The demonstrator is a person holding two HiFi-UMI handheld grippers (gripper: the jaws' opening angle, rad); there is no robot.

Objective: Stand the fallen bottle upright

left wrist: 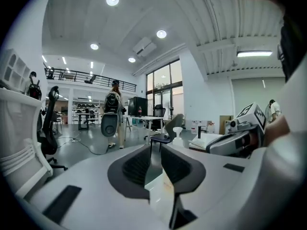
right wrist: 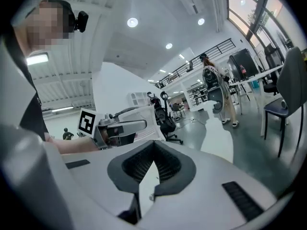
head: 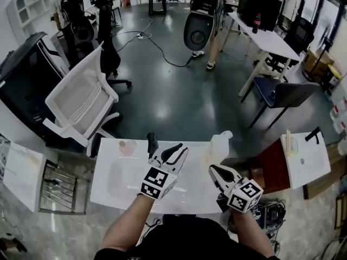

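Bottle (head: 219, 145) stands upright on the tabletop (head: 119, 183)
Probably light, slippery plastic; grip mid-body. Left tool (head: 174, 151) slightly apart, right tool (head: 216, 170) together, both empty.

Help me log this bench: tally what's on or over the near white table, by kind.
left hand-held gripper and right hand-held gripper: 2
pale bottle: 1
black upright item: 1
pinkish round object: 1
Total: 5

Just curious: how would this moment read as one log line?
bottle: upright on table | left gripper: narrowly open, empty | right gripper: shut, empty
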